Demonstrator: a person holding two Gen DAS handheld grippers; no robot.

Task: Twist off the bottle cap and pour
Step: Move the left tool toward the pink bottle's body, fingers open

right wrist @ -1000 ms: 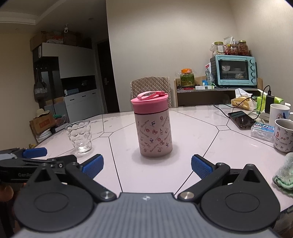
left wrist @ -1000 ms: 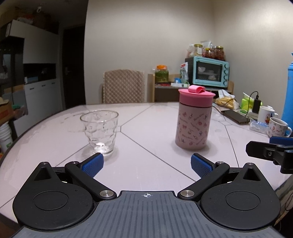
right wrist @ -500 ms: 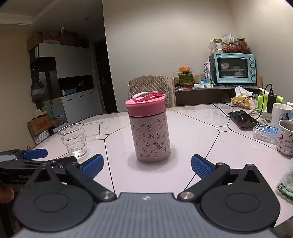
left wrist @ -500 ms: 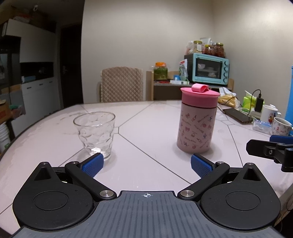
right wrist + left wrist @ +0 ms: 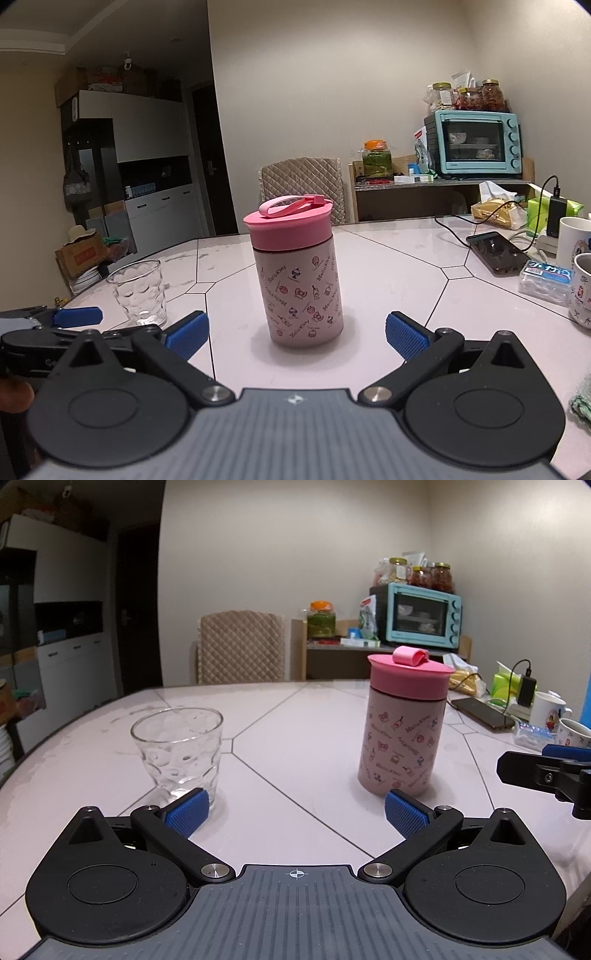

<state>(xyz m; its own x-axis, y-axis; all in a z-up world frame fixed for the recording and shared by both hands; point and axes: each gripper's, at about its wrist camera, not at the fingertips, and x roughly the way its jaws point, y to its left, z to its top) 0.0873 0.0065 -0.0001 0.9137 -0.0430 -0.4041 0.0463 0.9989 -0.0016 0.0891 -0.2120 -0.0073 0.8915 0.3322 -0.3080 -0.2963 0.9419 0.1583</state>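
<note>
A pale pink patterned bottle (image 5: 400, 744) with a pink screw cap (image 5: 410, 675) and loop strap stands upright on the white table (image 5: 295, 738). A clear empty glass (image 5: 179, 753) stands to its left. My left gripper (image 5: 295, 812) is open and empty, just short of both, its left pad close to the glass base. In the right wrist view the bottle (image 5: 301, 291), capped (image 5: 290, 227), stands straight ahead of my open, empty right gripper (image 5: 297, 332). The glass (image 5: 138, 293) is to the left there.
At the table's right are a phone (image 5: 496, 253), mugs (image 5: 574, 240), a small plastic box (image 5: 545, 282), cables and a charger. A green cloth (image 5: 581, 400) lies at the right edge. A quilted chair (image 5: 240, 651) and a teal oven (image 5: 421, 614) stand behind the table.
Both grippers have moved forward towards the table objects; the bottle and glass appear larger and nearer. Both stay open. The bottle and glass have not moved.
</note>
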